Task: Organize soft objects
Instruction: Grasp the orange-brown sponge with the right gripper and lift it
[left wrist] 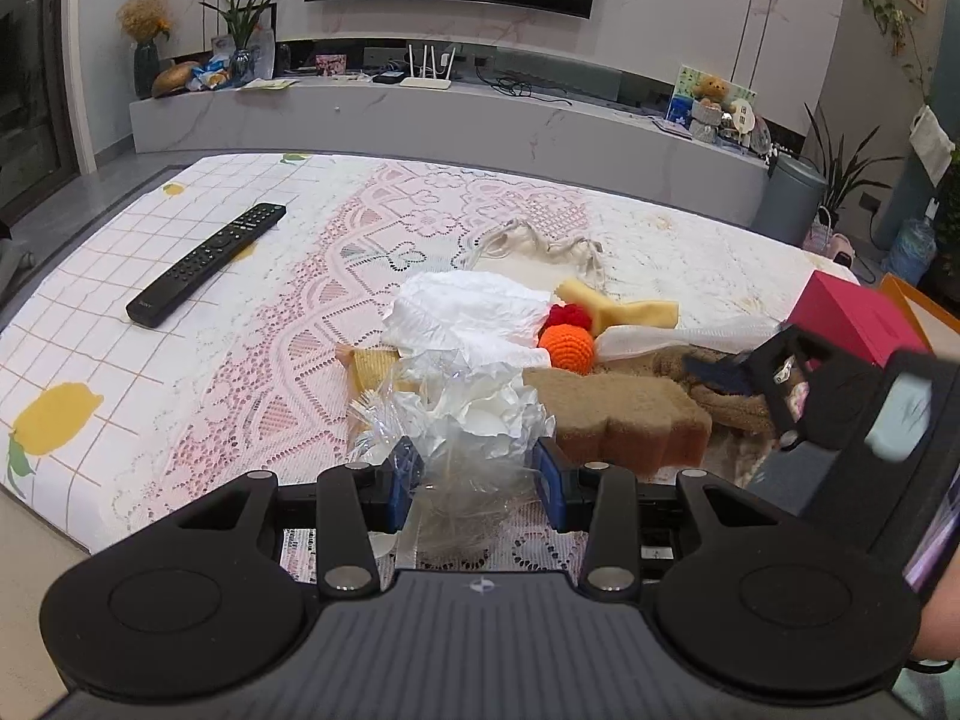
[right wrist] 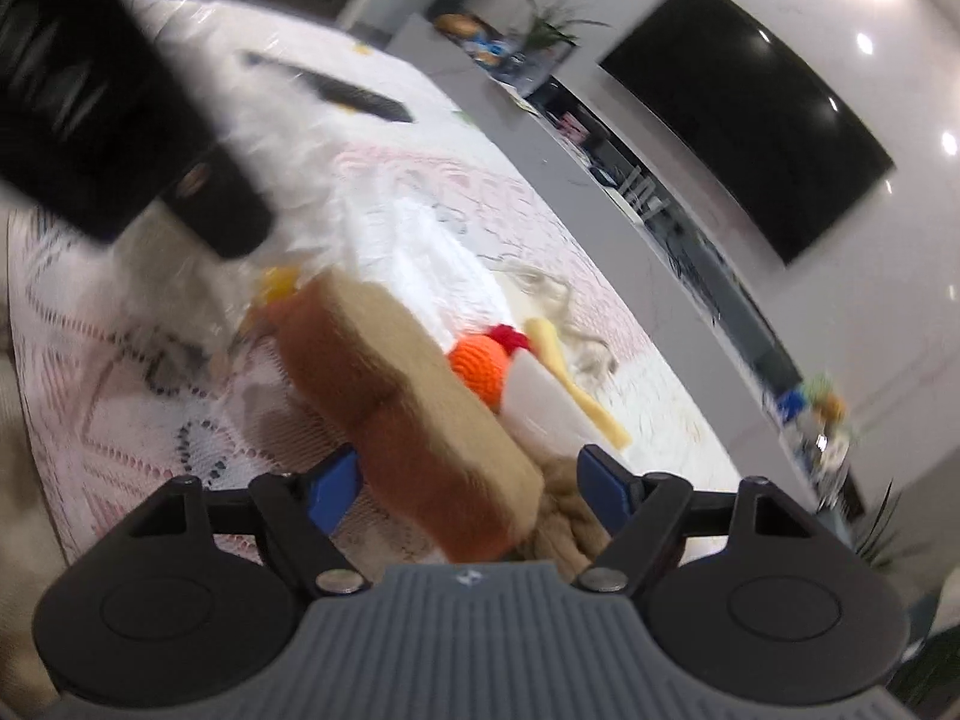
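Left wrist view: left gripper [left wrist: 477, 468] fingers half-open around the crumpled plastic wrap [left wrist: 462, 414], not pinched. Right gripper [right wrist: 471, 480] wide open, brown sponge [right wrist: 408, 414] between its fingers, long axis running ahead-left.

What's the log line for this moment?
left gripper: open around plastic bag | right gripper: open around sponge | orange ball: in pile
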The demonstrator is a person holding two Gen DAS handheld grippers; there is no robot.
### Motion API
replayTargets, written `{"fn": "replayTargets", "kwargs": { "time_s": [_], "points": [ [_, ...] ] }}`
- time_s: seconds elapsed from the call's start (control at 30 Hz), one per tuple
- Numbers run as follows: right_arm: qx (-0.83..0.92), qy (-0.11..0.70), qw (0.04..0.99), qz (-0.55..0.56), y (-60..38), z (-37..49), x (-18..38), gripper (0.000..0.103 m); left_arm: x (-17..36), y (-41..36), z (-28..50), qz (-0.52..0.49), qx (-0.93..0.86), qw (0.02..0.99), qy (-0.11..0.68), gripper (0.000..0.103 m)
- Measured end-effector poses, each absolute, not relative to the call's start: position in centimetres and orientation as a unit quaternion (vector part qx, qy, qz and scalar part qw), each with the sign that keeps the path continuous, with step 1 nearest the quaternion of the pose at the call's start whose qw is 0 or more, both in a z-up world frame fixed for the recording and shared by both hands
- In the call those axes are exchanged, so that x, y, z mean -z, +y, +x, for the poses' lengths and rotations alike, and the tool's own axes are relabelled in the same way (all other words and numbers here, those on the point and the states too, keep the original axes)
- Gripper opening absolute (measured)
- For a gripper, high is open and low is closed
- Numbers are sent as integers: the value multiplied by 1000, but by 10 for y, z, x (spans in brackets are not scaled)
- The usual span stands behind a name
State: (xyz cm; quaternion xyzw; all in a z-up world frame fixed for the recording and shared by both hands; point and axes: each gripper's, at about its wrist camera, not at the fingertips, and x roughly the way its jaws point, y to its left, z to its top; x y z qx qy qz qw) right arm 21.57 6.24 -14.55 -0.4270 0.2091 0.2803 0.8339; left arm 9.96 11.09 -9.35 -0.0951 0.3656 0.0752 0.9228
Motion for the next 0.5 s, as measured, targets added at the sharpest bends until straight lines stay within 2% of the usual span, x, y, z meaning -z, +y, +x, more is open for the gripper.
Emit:
{"fn": "replayTargets", "kwargs": {
  "time_s": [0.03, 0.07, 0.1, 0.3, 0.5],
  "points": [
    [-280, 204, 830, -437, 65, 214, 148, 65, 93, 111, 99, -97, -75, 923, 365, 47],
    [-279, 200, 828, -444, 66, 213, 149, 53, 93, 112, 98, -99, -75, 923, 364, 47],
    [-279, 197, 826, -448, 67, 211, 149, 49, 93, 113, 97, -102, -75, 923, 364, 47],
    [-275, 182, 836, -438, 61, 198, 132, 37, 90, 114, 91, -111, -79, 923, 360, 47],
    [-291, 224, 860, -354, 44, 195, 99, 34, 79, 109, 79, -116, -73, 929, 345, 47]
  ]
}}
